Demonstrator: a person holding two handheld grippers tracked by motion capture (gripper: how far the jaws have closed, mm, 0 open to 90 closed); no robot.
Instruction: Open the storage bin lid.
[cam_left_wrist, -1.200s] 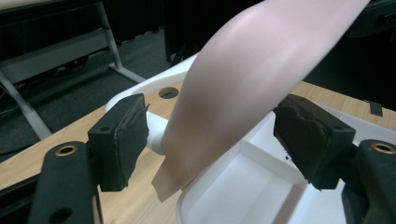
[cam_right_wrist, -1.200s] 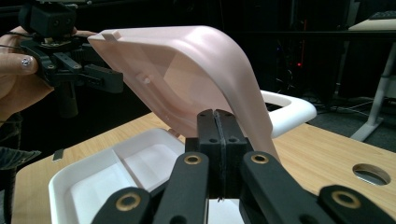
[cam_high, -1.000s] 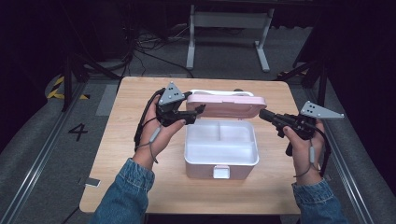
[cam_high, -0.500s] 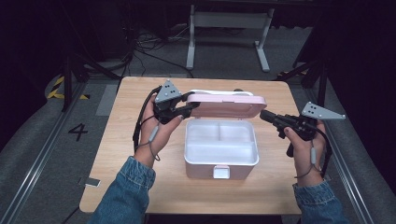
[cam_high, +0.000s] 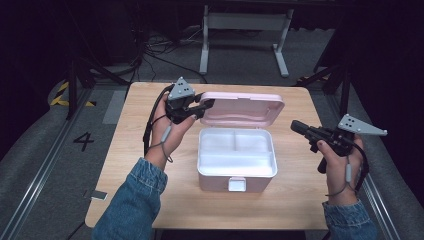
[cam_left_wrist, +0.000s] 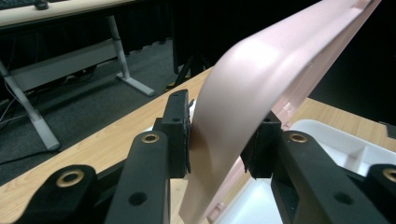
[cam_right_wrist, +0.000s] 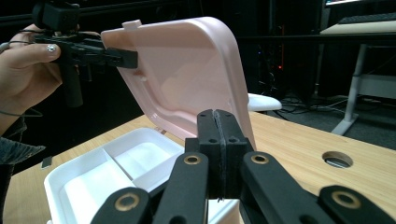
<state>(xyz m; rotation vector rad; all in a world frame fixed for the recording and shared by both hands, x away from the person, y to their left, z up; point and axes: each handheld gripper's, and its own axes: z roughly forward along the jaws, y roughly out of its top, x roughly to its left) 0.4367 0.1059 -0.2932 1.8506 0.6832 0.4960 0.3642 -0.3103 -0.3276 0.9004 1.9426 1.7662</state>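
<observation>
Left gripper (cam_high: 204, 106) is clamped on the corner of the pink lid (cam_high: 243, 108), holding it raised above the white box (cam_high: 236, 159) at the middle of the wooden table (cam_high: 135, 165). Right gripper (cam_high: 296, 126) hangs just right of the box, jaws pressed together on nothing.

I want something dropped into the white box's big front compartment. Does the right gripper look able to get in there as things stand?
Probably yes. The pink hinged lid is held up and back by the left gripper, leaving the white plastic box open from above. The right gripper sits beside it with nothing between, though its jaws are shut and empty.
</observation>
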